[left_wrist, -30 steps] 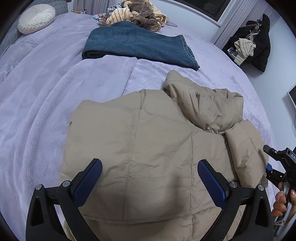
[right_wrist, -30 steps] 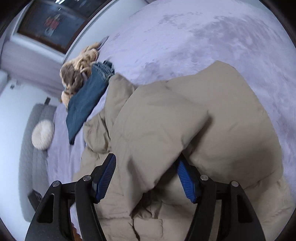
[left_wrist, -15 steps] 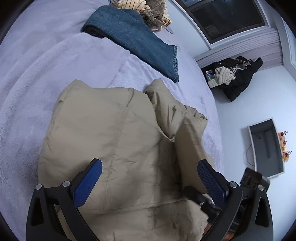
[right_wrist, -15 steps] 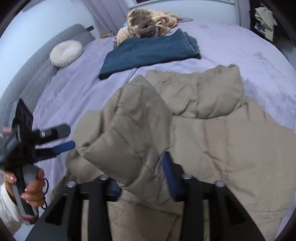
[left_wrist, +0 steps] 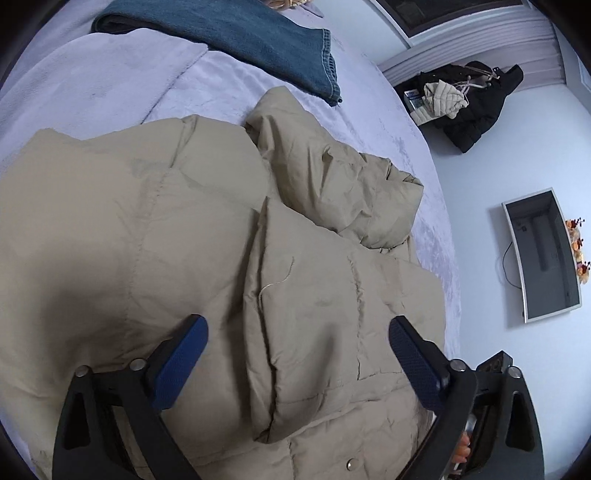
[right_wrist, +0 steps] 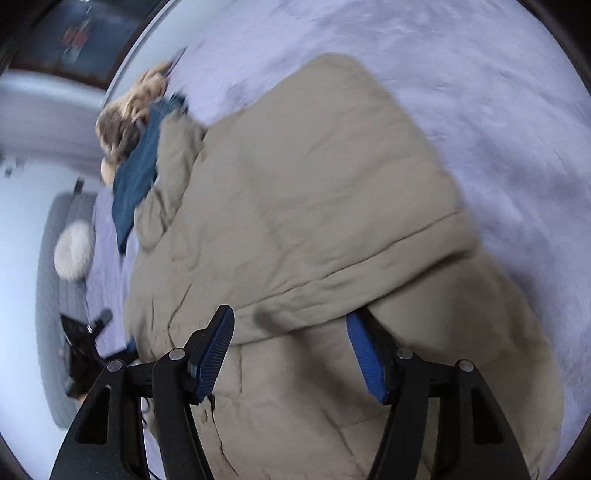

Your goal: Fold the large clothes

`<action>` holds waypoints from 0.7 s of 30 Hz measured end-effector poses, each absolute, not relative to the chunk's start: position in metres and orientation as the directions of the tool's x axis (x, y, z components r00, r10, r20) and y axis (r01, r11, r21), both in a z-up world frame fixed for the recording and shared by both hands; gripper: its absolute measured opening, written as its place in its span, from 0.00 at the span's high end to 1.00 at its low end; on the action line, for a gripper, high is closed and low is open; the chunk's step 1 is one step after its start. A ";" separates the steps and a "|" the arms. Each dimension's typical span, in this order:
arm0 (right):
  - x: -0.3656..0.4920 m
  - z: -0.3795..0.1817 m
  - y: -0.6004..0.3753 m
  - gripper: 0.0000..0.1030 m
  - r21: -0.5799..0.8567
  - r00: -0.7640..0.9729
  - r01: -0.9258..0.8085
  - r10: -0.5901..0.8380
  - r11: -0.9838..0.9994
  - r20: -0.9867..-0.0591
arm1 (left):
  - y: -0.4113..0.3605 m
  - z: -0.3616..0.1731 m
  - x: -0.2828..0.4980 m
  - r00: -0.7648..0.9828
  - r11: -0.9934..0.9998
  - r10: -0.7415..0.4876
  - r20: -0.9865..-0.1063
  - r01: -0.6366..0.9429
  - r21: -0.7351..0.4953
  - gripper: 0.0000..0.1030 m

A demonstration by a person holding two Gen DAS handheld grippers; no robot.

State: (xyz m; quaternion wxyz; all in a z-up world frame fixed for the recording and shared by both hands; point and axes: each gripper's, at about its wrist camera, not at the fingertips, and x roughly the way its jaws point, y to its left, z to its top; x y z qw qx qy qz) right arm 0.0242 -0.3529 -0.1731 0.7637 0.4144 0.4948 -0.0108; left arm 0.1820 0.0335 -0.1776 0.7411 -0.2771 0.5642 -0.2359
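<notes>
We saw the beige padded jacket (left_wrist: 155,229) lying flat on the lavender bed cover (left_wrist: 92,85), filling most of the left wrist view. Its long axis ran from the hem, with a snap button near our grippers, up to the hood (left_wrist: 332,173), which pointed toward the folded jeans (left_wrist: 236,29) at the far side of the bed. The hood lay crumpled just short of the jeans, close but not touching as far as we could tell. One sleeve (left_wrist: 306,314) was folded over the jacket's body, lying roughly along that same axis with its cuff end toward the hem. Our left gripper (left_wrist: 295,354) hung over the folded sleeve with its blue pads (left_wrist: 177,362) spread wide and nothing between them. In the blurred right wrist view, our right gripper (right_wrist: 291,350) was also spread, its pads (right_wrist: 365,358) on either side of a thick fold of the jacket (right_wrist: 314,206) without squeezing it; whether they touched the cloth we could not tell. Beyond the jeans (right_wrist: 136,177) in that view sat a pile of brown and cream clothes (right_wrist: 125,118), and a round white cushion (right_wrist: 74,254) lay to one side of them.
</notes>
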 end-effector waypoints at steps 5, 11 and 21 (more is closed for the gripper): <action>0.034 -0.177 -0.388 0.92 0.646 0.568 0.486 0.350 0.588 -0.745 | 0.024 -0.172 0.176 0.252 0.786 -0.612 -0.750 0.090 -0.612 0.87; 0.055 -0.171 -0.366 0.94 0.537 0.503 0.362 0.325 0.762 -0.801 | 0.044 -0.189 0.155 0.278 0.847 -0.523 -0.806 0.062 -0.528 0.87; 0.047 -0.176 -0.376 0.79 0.480 0.427 0.366 0.314 0.798 -0.848 | 0.035 -0.167 0.149 0.388 0.954 -0.297 -0.873 0.076 -0.291 0.44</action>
